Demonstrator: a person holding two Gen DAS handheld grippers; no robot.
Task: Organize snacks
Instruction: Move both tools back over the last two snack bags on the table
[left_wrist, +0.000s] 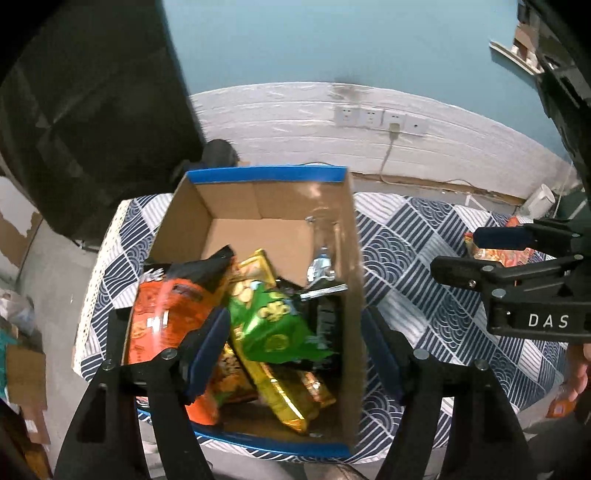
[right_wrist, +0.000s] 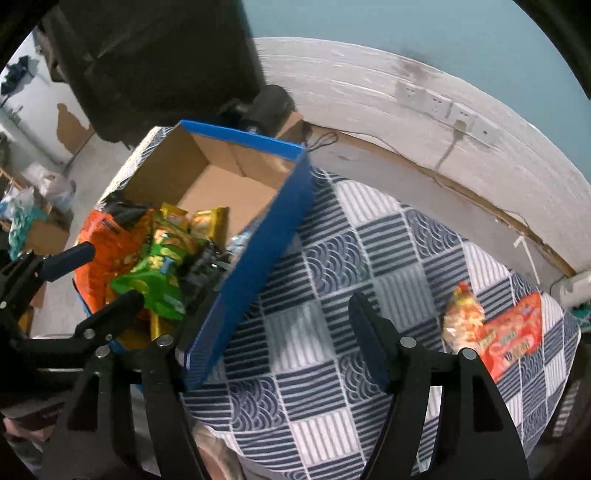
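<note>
A cardboard box (left_wrist: 258, 199) with blue outer walls stands on the patterned table; it shows in the right wrist view (right_wrist: 258, 258) too. Inside lie an orange bag (left_wrist: 166, 314), a green bag (left_wrist: 273, 321), yellow packs (left_wrist: 280, 398) and dark packs. My left gripper (left_wrist: 295, 350) is open and empty above the box's near end. My right gripper (right_wrist: 280, 332) is open and empty over the cloth, right of the box; it shows in the left wrist view (left_wrist: 476, 254). A red snack pack (right_wrist: 513, 339) and a clear orange snack bag (right_wrist: 461, 317) lie on the table at the right.
The table wears a blue-and-white patterned cloth (right_wrist: 332, 258). A dark chair back (left_wrist: 92, 110) stands behind the box at the left. A white wall with sockets (left_wrist: 380, 118) and a cable runs behind. Bags and cardboard (right_wrist: 37, 221) lie on the floor at the left.
</note>
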